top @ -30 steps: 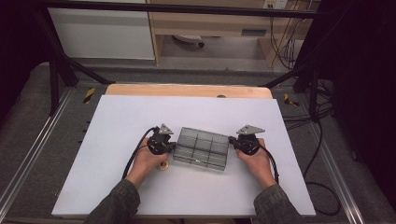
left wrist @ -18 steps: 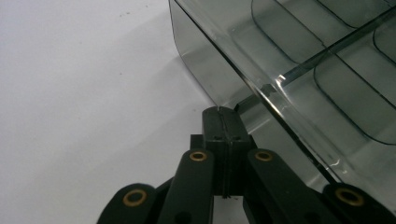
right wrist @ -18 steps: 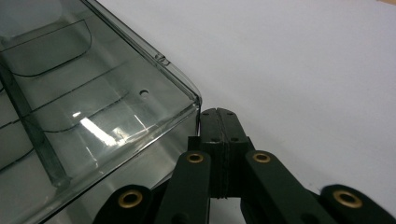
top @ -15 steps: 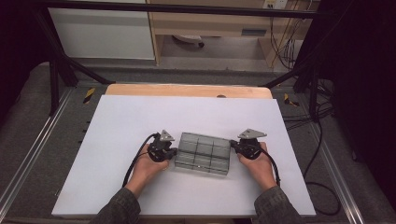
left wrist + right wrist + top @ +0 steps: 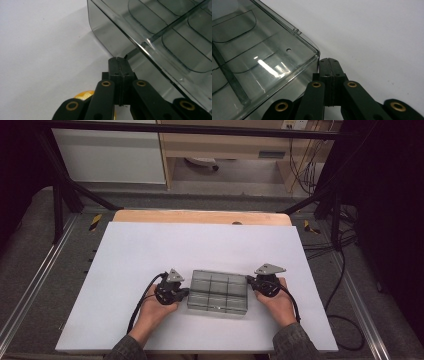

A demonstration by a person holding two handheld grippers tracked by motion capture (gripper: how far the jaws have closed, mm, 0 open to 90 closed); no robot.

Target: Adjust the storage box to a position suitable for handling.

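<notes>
Comparing with a second ago: the clear compartment box (image 5: pixel 218 292) sits a bit nearer the person on the white table sheet (image 5: pixel 130 255) than it did, and both hands have come back with it, same flanking layout. Left gripper (image 5: pixel 183 293) is at the box's left end, right gripper (image 5: pixel 249 281) at its right end, box between them near the table's front edge. Left gripper (image 5: pixel 119 59) has its jaws fully closed, pads together, nothing between them; the tips sit against the box's side wall just under its rim (image 5: pixel 147 45). Right gripper (image 5: pixel 328 60) is likewise pinched closed on nothing, its tips right by the box's corner (image 5: pixel 316 53); whether they actually touch the wall I cannot tell. No readable text, brand or label anywhere on the box or grippers; a small round hole (image 5: pixel 288 50) marks the box top. Box cut off by the frame in both gripper views. A yellow part (image 5: pixel 83 95) behind the left jaws is mostly hidden by the linkage. Forearms are cropped at the high view's bottom edge.
</notes>
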